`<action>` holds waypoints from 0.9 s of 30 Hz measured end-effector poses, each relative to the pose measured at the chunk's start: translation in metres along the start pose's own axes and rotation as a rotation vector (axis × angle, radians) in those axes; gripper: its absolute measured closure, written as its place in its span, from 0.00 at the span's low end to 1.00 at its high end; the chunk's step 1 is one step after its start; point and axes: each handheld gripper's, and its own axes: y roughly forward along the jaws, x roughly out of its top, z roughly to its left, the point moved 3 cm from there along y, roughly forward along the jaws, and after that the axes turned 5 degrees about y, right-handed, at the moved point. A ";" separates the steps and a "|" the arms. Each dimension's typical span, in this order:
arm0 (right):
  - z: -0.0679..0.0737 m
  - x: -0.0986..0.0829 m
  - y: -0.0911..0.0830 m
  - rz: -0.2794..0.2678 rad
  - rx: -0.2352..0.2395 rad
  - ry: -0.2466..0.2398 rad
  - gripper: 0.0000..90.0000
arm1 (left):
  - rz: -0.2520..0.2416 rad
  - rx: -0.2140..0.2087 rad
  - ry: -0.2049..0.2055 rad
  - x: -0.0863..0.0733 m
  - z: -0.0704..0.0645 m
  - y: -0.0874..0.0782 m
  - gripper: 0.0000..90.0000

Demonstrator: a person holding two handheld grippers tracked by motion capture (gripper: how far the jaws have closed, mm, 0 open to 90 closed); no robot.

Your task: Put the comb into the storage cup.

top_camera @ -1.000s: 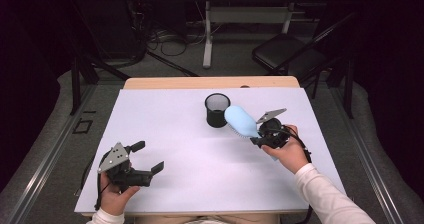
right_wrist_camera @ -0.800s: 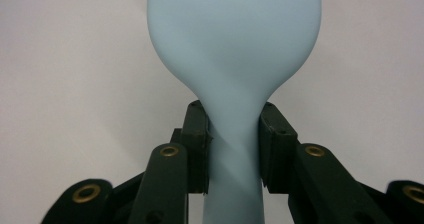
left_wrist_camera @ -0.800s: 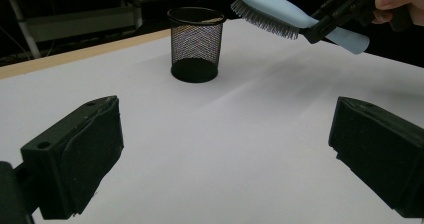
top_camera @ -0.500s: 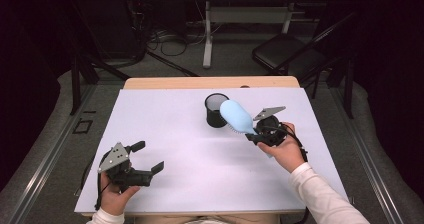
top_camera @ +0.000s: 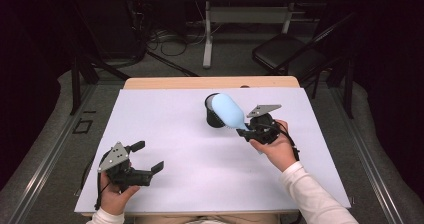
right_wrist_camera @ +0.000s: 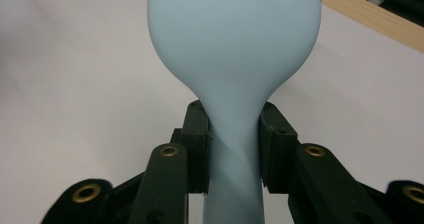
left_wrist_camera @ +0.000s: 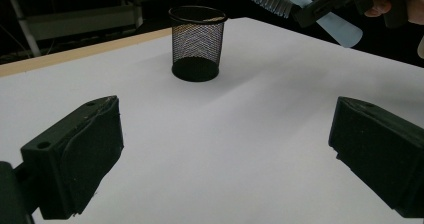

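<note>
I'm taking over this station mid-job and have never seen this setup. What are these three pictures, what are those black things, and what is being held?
No robot here: a person holds a hand-held claw in each hand. The high view looks down on the white table from above the person's side. The other two pictures come from cameras riding on each claw, looking along its black jaws.

The left claw hovers low near the table's front left, jaws wide apart, holding nothing. The right claw is clamped on the handle of a pale blue hairbrush, whose head is raised over the black mesh cup. The bristles show in the left gripper view. The cup stands upright toward the table's far side, and looks empty from that angle.
</note>
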 end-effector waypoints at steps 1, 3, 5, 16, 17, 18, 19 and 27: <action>0.001 0.002 0.001 -0.010 -0.004 -0.006 0.77 | 0.002 0.000 -0.001 0.000 0.000 0.000 0.01; 0.004 0.005 0.002 -0.020 -0.006 -0.015 0.77 | 0.003 -0.002 -0.004 -0.001 0.001 0.000 0.01; 0.007 0.008 0.003 -0.036 0.012 -0.010 0.77 | 0.003 -0.003 -0.004 -0.001 0.001 0.001 0.01; 0.018 0.023 0.010 -0.112 0.046 0.004 0.77 | 0.005 0.005 -0.008 -0.001 0.002 0.001 0.01; 0.018 0.025 0.011 -0.117 0.046 0.001 0.77 | 0.005 0.005 -0.010 -0.001 0.002 0.001 0.01; 0.019 0.026 0.011 -0.121 0.047 -0.002 0.77 | 0.005 0.005 -0.010 -0.001 0.002 0.000 0.01; 0.020 0.027 0.011 -0.125 0.048 0.000 0.77 | 0.006 0.006 -0.009 -0.001 0.002 0.000 0.01; 0.026 0.034 0.011 -0.177 0.062 0.004 0.77 | 0.003 0.016 -0.012 -0.001 0.004 0.000 0.01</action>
